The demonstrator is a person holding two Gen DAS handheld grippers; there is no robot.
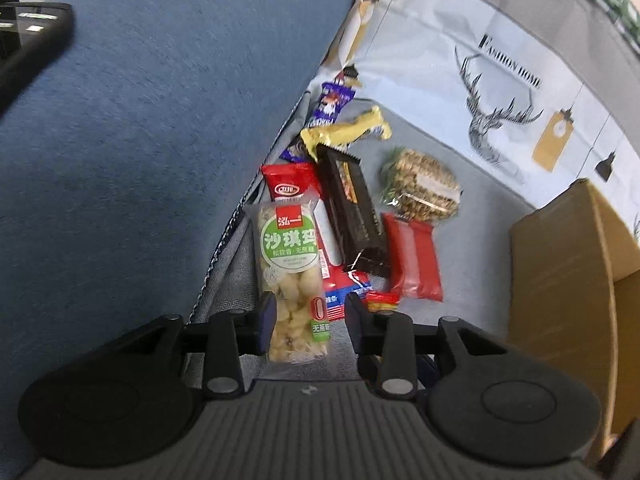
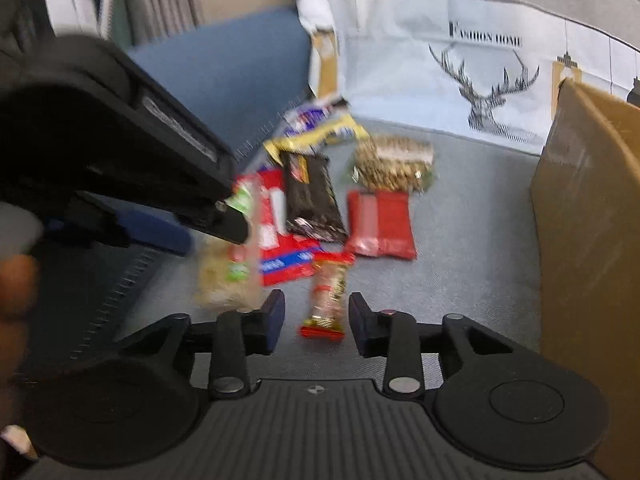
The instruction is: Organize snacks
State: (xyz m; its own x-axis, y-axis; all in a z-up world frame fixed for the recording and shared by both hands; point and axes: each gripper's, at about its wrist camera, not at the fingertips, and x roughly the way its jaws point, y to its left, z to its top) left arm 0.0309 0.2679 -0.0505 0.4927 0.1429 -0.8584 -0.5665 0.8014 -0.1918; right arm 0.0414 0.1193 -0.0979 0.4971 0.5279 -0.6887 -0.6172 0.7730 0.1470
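Several wrapped snacks lie in a pile on a grey cloth surface (image 1: 472, 200). In the left wrist view my left gripper (image 1: 308, 320) is open, its fingers on either side of a clear sachima pack with a green label (image 1: 294, 280). Behind it lie a black bar (image 1: 354, 216), a red pack (image 1: 412, 256), a nut cake (image 1: 420, 188) and a yellow bar (image 1: 344, 132). In the right wrist view my right gripper (image 2: 316, 320) is open around a small red-and-gold bar (image 2: 328, 296) lying on the cloth. The left gripper's body (image 2: 120, 152) shows at left.
A brown cardboard box (image 1: 568, 280) stands at the right, also in the right wrist view (image 2: 588, 240). A blue cushion (image 1: 140, 140) rises on the left. A deer-print fabric wall (image 1: 500, 92) closes the back.
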